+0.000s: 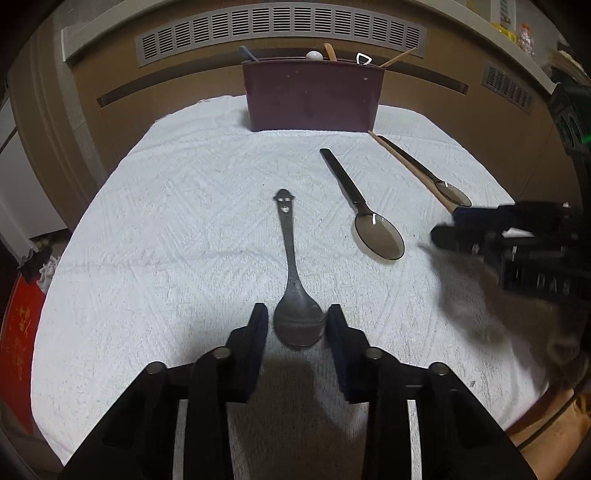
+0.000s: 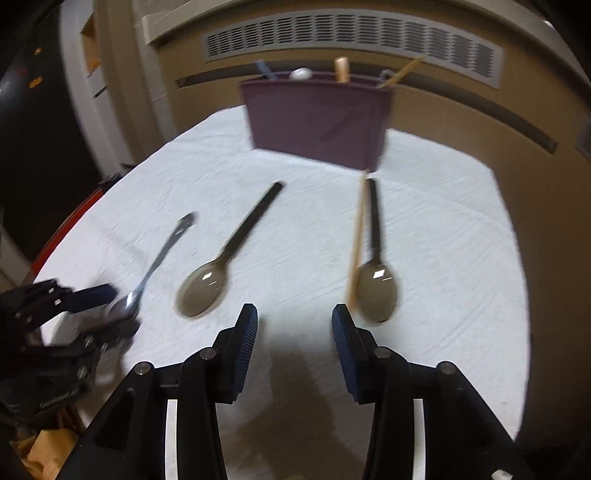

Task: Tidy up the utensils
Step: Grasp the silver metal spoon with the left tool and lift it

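Observation:
A metal spoon with a smiley-face handle [image 1: 293, 280] lies on the white towel [image 1: 166, 240]; its bowl sits between the open fingers of my left gripper [image 1: 297, 317]. A dark translucent spoon [image 1: 364, 210] lies to its right. A second dark spoon [image 1: 428, 173] and a wooden chopstick [image 1: 410, 171] lie farther right. My right gripper [image 2: 294, 317] is open and empty above the towel, just left of that second spoon [image 2: 377, 266] and chopstick [image 2: 357, 243]. A maroon utensil holder [image 1: 314, 94] stands at the back with several utensils in it. The right wrist view is blurred.
A beige wall unit with vent grilles [image 1: 280, 31] runs behind the table. The towel's edges drop off left and right. A red object [image 1: 16, 332] sits low at the left. In the left wrist view the right gripper [image 1: 458, 225] hangs at the right edge.

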Demonstrator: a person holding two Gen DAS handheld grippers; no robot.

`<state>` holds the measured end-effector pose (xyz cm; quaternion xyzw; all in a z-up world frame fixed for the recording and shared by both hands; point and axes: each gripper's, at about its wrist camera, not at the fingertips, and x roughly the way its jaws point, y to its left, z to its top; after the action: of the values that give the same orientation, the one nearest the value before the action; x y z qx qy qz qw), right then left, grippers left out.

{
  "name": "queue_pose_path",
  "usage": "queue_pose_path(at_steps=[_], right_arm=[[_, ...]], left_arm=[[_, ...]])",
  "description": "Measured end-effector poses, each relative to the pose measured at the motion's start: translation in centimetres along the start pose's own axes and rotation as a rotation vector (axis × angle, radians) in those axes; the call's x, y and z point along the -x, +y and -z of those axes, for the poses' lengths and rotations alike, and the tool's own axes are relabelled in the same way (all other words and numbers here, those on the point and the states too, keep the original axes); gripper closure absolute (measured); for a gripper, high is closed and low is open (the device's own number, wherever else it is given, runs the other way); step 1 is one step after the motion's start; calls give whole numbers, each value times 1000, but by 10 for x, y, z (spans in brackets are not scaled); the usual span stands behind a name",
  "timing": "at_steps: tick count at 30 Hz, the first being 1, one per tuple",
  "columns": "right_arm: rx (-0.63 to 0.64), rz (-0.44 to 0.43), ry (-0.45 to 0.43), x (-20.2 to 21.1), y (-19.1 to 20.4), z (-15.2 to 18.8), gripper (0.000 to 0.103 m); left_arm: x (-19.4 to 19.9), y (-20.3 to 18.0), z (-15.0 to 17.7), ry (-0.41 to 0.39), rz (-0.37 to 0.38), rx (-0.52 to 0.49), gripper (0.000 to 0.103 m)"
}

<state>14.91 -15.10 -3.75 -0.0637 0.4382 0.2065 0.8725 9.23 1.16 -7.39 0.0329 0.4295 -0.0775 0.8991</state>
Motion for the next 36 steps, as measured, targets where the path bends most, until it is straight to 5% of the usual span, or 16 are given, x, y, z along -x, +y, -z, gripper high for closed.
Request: queue_pose_path(at_steps=[5,17,20,36], right_arm=[[46,-100,35,-10,26,2,63],[148,-57,48,-37,57,-17,52],[197,-38,50,-38,66,-18,67],[120,21,-125,30,35,-63,72]], left_arm=[[5,7,1,-21,16,18,74],[26,33,-4,-146,31,81,74],[29,40,-8,-173,39,98,74],[63,59,-49,-330,6,115,74]])
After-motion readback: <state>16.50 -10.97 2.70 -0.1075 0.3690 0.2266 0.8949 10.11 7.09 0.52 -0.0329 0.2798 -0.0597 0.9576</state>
